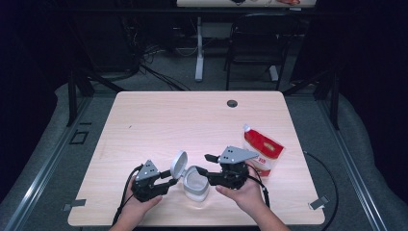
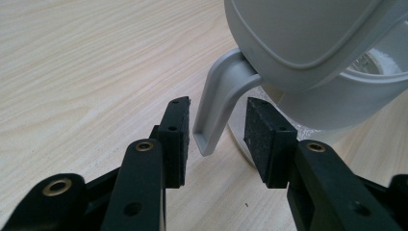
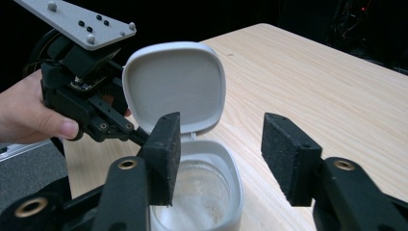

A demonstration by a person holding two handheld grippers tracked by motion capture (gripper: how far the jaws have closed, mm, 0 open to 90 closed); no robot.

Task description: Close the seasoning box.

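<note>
Between the two black foam-faced pads [image 2: 175, 139] of the left gripper [image 2: 214, 139] hangs the pale grey plastic handle tab [image 2: 216, 103] of a white lidded container; pads stand apart on either side of it, a sliver of table showing at each face, so no squeeze on it – jaws moderately wide

Just beyond that tab: rounded-square grey hinged lid [image 3: 175, 86], tipped up and back, standing nearly upright over the left pads. Below it the white plastic container [image 1: 196, 184] with translucent inner wall, mouth exposed, something pale and grainy inside – cannot tell what

Right gripper [image 3: 221, 154]: pads well apart, nothing between them; left pad hovers over the container's near rim, right pad over bare table beside it. Grey three-cornered plate on top in the high view

Farther out, past the right gripper's far side: red-and-white flat pouch [image 1: 262, 149] with white spout, lying on the light wooden table [image 1: 192, 120], apart from the container
</note>
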